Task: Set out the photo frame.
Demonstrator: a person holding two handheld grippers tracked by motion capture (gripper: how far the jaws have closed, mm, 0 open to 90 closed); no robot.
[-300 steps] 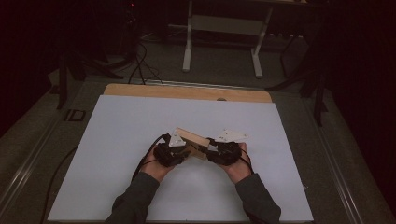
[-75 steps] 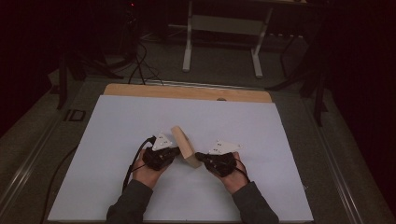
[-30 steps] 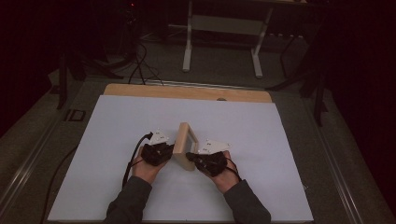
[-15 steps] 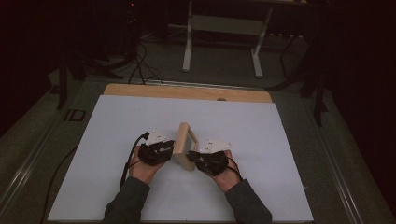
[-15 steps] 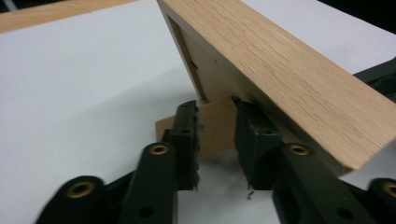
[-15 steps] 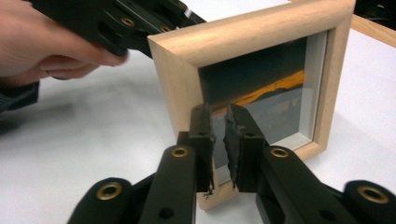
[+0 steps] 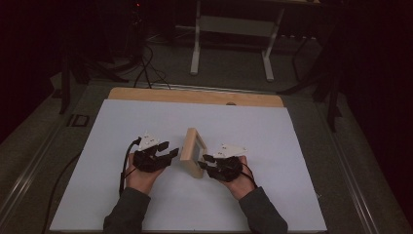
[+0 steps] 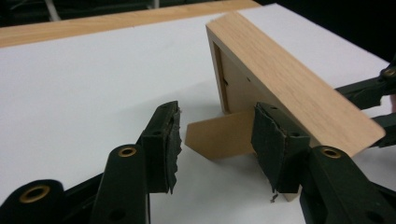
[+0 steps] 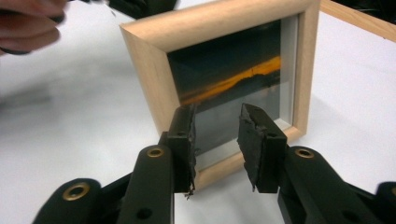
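Picture frame point(image 7: 193, 157) stands alone between both grippers, left point(image 8: 215, 144) and right point(image 9: 215, 135), just opened, gripping nothing. Light, tippy, glass-fronted; grip wooden edges.

We wear dark grey sleeves point(image 7: 127, 214) and hold a black left gripper point(image 7: 168, 149) and right gripper point(image 7: 205, 162), each topped by a pale three-cornered plate point(image 7: 148, 141), trailing a black cable point(image 7: 125, 163), with brass rivets point(image 8: 126, 151) and ragged-padded fingers point(image 9: 182, 140).
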